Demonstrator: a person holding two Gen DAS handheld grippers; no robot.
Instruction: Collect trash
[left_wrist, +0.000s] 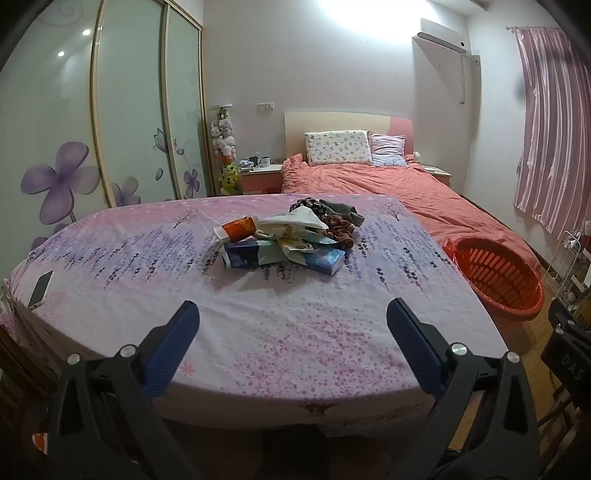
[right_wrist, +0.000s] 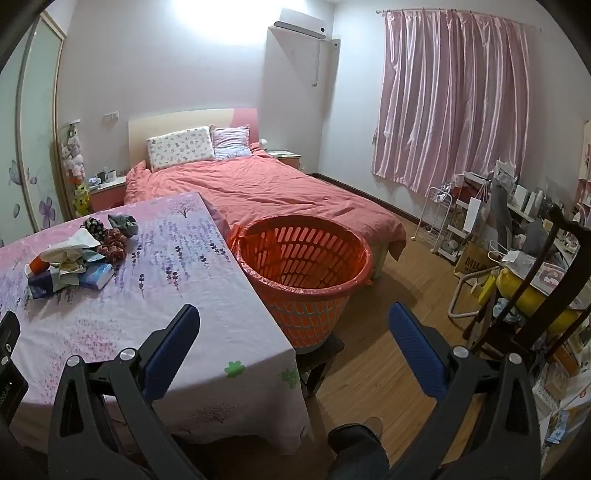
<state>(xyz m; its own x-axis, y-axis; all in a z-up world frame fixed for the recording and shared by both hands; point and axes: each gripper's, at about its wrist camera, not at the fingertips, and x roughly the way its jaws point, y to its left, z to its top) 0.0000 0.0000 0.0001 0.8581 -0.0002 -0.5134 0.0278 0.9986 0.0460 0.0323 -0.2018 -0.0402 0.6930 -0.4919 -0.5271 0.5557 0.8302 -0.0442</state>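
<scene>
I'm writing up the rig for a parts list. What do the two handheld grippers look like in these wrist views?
Both look alike. The left gripper and the right gripper each have two flat blue fingers with a fine ribbed texture, set on black angular plastic arms with triangular cut-outs and round silver bolt heads. No cables or sleeves show. A black block lettered "DAS" is visible at the left view's edge.

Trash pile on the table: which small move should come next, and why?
Probably reach the left hand-held gripper forward to the trash pile. Both grippers are open and empty, short of the pile; the orange basket waits beside the table, nearer the right hand-held gripper.
</scene>
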